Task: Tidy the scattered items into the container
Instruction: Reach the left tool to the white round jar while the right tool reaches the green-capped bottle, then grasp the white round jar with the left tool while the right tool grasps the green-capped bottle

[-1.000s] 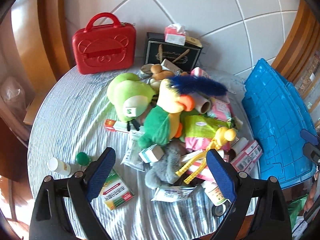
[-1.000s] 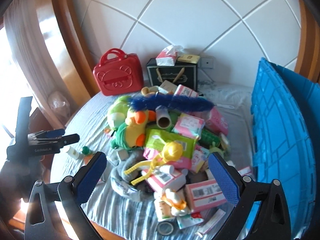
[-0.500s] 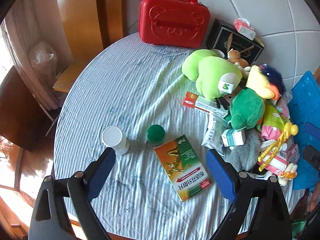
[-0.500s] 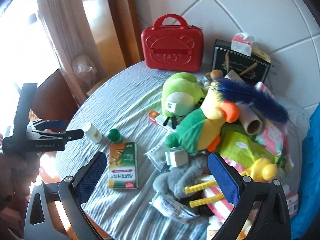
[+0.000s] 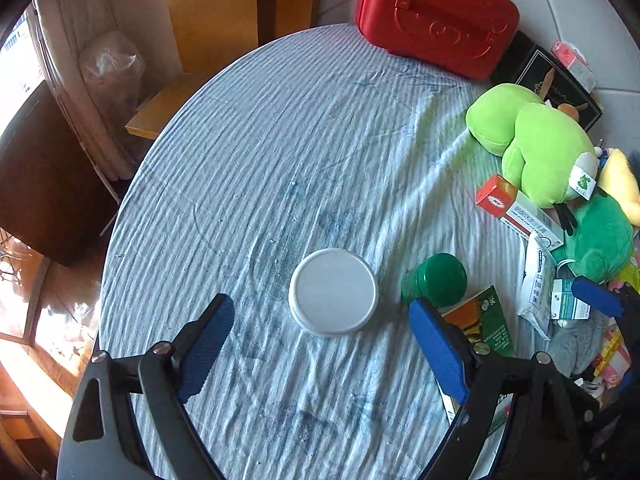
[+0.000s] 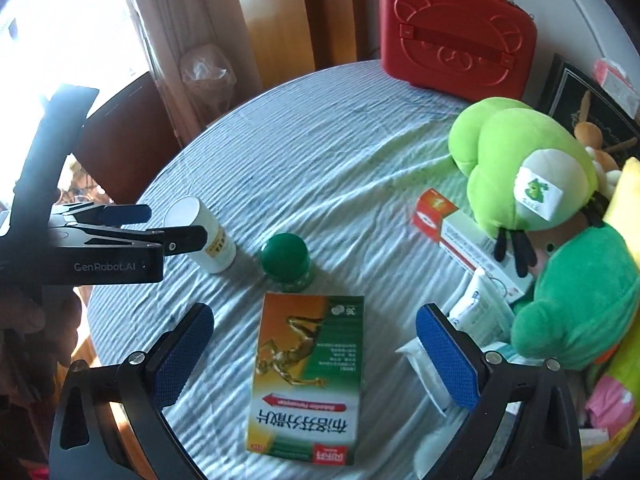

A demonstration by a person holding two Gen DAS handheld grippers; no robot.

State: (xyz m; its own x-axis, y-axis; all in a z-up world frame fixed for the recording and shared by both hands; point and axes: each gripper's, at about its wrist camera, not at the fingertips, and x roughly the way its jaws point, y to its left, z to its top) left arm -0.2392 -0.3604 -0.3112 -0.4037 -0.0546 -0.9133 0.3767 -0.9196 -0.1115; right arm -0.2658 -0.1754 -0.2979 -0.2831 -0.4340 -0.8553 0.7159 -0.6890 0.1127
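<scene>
1. Left wrist view: the left gripper hangs over the striped tablecloth with its blue pads spread wide and nothing between them. The white bottle stands upright, seen cap-on, centred in the gap; that framing suggests it is the chosen pick, the pads set to close on its sides.
2. Same view: the green-capped bottle stands just beside the white one, near the right-hand pad, so a careless closing might nudge it. Beyond lie a red-and-white carton, a light green plush and a dark green plush at the heap's edge. The red case stands upright at the table's far rim.
3. Right wrist view: the right gripper is likewise wide open and empty, poised above the orange-and-green box, which lies flat, printed face up. A flat box calls for gripping across its narrow width.
4. Same view: the left gripper shows from the side, level with the white bottle and partly in front of it; whether it touches cannot be told here. The green-capped bottle stands between the bottle and the box.
5. The container for tidying appears in neither view, so every item still waits on the table.
</scene>
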